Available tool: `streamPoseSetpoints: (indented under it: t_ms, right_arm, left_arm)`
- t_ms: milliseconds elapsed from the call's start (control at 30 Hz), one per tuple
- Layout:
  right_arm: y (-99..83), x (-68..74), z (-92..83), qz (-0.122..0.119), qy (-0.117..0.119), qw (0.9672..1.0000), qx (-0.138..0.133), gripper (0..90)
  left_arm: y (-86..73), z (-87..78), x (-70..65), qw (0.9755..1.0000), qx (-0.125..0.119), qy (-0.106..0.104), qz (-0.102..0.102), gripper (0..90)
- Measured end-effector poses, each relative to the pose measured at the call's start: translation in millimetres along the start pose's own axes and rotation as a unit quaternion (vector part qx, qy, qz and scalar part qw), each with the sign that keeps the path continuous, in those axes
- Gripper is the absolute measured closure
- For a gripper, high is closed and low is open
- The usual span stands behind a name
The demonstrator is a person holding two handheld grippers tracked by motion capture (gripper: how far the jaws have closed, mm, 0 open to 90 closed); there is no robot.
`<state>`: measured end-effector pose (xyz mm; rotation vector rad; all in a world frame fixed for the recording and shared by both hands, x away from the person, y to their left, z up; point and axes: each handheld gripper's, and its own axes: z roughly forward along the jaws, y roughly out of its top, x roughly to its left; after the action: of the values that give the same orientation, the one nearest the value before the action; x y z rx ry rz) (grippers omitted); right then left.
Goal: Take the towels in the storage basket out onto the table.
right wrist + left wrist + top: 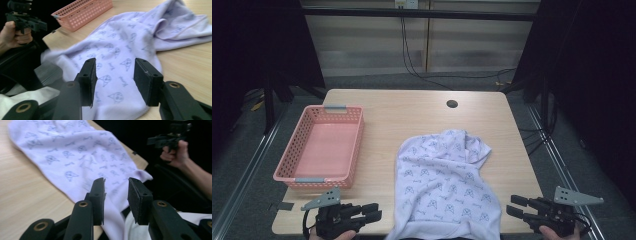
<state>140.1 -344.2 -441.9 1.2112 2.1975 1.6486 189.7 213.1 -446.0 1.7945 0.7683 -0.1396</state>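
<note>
A pale lilac cloth point(442, 175) with a small printed pattern lies rumpled on the wooden table point(412, 110), and its near end hangs over the front edge. My left gripper point(376, 211) is at the front edge, left of the cloth, pointing right toward it. In the left gripper view its jaws point(116, 181) stand open over the cloth's point(75, 152) near corner, nothing pressed between them. My right gripper point(511, 205) is at the front right corner, pointing left. Its jaws point(115, 61) are open just above the cloth point(125, 40), not touching it.
An empty pink plastic basket point(357, 145) sits at the table's left side, also seen as the basket point(85, 12) in the right gripper view. A round cable hole point(452, 104) is near the far edge. Dark floor and cables surround the table.
</note>
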Motion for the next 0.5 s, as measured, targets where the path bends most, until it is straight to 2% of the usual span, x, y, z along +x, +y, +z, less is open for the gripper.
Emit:
streamPoseSetpoints:
  t_ms: [67, 133, 200, 233, 267, 300, 333, 367, 433, 500]
  right_arm:
    - [1.3, -4.0, 3.7, 0.002, -0.015, 0.9999, 0.003, 51.7]
    - [4.5, -9.3, 15.1, -0.013, -0.040, 0.9989, 0.023, 51.9]
    - [8.2, -19.7, 28.1, -0.011, -0.037, 0.9984, 0.041, 56.5]
    - [10.7, -23.9, 34.5, -0.012, -0.040, 0.9980, 0.047, 58.0]
    - [13.7, -28.6, 40.8, -0.012, -0.037, 0.9980, 0.050, 60.8]
    - [17.3, -34.5, 48.3, -0.015, -0.032, 0.9978, 0.055, 62.3]
    - [19.2, -37.9, 53.1, -0.015, -0.034, 0.9976, 0.058, 62.2]
    - [21.1, -42.0, 59.9, -0.016, -0.031, 0.9972, 0.066, 61.2]
    - [22.3, -47.4, 74.1, -0.020, -0.029, 0.9961, 0.082, 58.3]
    - [22.0, -48.3, 86.6, -0.027, -0.024, 0.9941, 0.102, 56.9]
  left_arm:
    - [6.0, 8.4, 9.3, 0.9998, 0.009, 0.016, 0.001, 64.2]
    - [14.7, 23.3, 21.1, 0.9996, 0.019, 0.022, 0.007, 62.4]
    - [24.4, 42.6, 34.7, 0.9988, 0.037, 0.027, 0.015, 61.5]
    - [28.2, 52.7, 42.4, 0.9985, 0.049, 0.021, 0.012, 62.6]
    - [31.4, 66.4, 50.1, 0.9974, 0.063, 0.031, 0.016, 64.2]
    - [32.7, 74.1, 53.4, 0.9966, 0.072, 0.035, 0.020, 65.0]
    - [34.1, 84.7, 57.3, 0.9959, 0.084, 0.028, 0.018, 65.6]
    - [35.1, 93.7, 59.4, 0.9948, 0.094, 0.026, 0.027, 64.7]
    - [35.9, 109.2, 60.6, 0.9912, 0.116, 0.043, 0.047, 61.3]
    - [33.7, 118.8, 64.9, 0.9901, 0.126, 0.042, 0.045, 59.2]
